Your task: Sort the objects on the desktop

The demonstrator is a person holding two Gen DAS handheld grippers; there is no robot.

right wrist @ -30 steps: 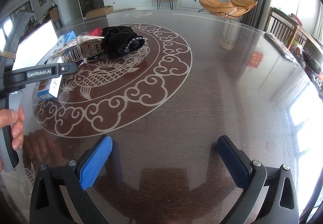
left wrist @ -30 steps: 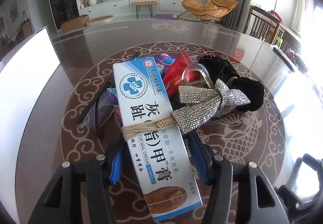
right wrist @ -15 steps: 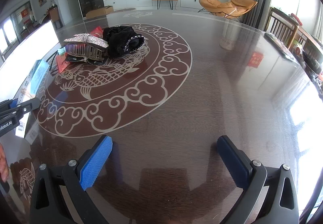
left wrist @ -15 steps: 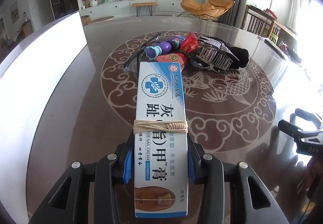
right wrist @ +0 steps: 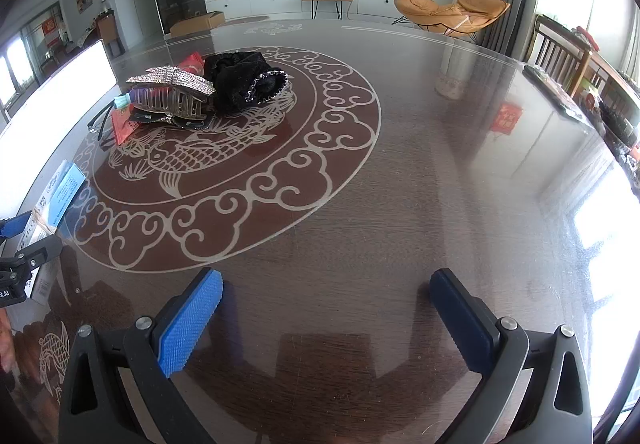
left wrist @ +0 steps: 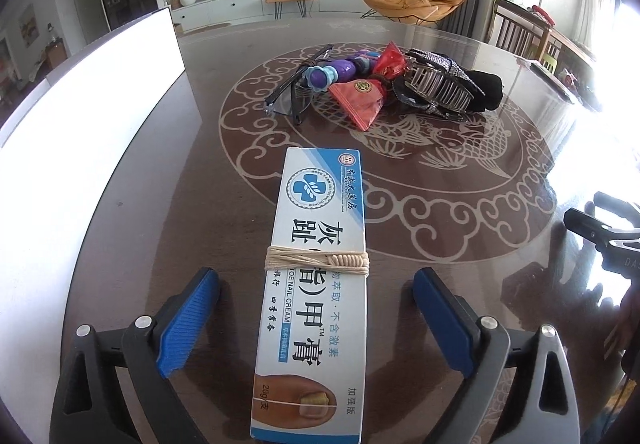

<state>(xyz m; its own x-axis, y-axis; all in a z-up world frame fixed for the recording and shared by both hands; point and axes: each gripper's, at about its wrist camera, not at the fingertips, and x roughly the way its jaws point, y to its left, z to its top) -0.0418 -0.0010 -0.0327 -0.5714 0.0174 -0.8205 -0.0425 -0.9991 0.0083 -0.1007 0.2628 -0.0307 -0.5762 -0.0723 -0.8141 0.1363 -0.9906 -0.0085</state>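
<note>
The left tool [left wrist: 316, 308] pointed steeply down at the bench [left wrist: 460, 244], its jaws having just opened wide; the nail cream box [left wrist: 316, 284] lay flat between the blue pads [left wrist: 188, 324], touching neither. The right tool [right wrist: 324, 316] also angled downward over bare bench, jaws spread and empty. Ahead, the hair claw [right wrist: 172, 92], glasses [left wrist: 292, 96] and red packet [left wrist: 360, 100] lay piled together.

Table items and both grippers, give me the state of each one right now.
Cream box: flat on the table, string-tied, released.
Left gripper: jaws just opened, clear of the box between them.
Right gripper: open, empty.
Hair clip: closed, on the pile.
Glasses: folded, beside the pile.
</note>
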